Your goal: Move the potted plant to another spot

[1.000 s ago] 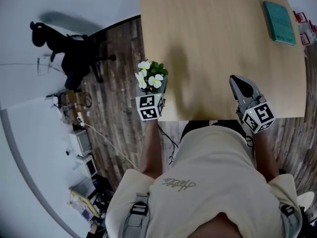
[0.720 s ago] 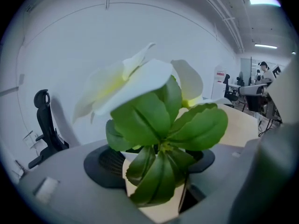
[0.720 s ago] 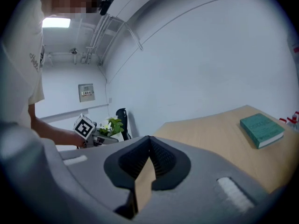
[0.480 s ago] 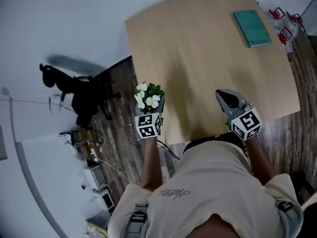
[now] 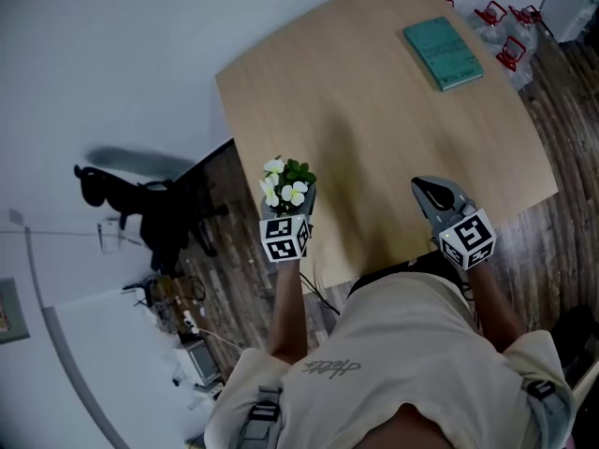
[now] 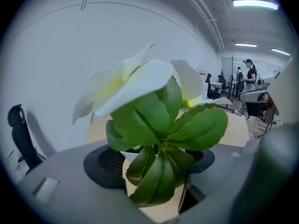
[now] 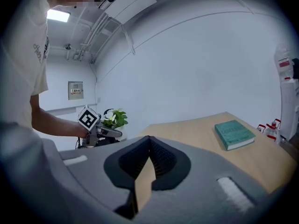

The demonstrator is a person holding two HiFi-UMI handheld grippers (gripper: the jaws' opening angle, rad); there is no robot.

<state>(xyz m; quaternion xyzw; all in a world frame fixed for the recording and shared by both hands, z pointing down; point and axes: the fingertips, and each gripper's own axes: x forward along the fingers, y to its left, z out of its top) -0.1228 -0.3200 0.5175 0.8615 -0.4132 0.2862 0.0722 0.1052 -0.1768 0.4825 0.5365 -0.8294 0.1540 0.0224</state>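
The potted plant (image 5: 288, 184), with white flowers and green leaves in a pale pot, hangs over the near left edge of the wooden table (image 5: 374, 129). My left gripper (image 5: 298, 201) is shut on its pot. In the left gripper view the plant's leaves (image 6: 161, 125) fill the middle and the pot sits between the jaws of the left gripper (image 6: 156, 164). My right gripper (image 5: 426, 188) is over the table's near edge, shut and holding nothing. In the right gripper view the right gripper (image 7: 148, 139) has its tips together, and the plant (image 7: 114, 118) shows far to the left.
A teal book (image 5: 444, 52) lies at the table's far right, also seen as the book (image 7: 233, 133). Red-capped items (image 5: 496, 17) stand beyond it on the floor. A black office chair (image 5: 150, 209) stands left of the table. People stand far off (image 6: 250, 73).
The head view has swung, so the table now looks turned. Both grippers have shifted along the table's near edge. The left one still carries the plant, slightly higher.
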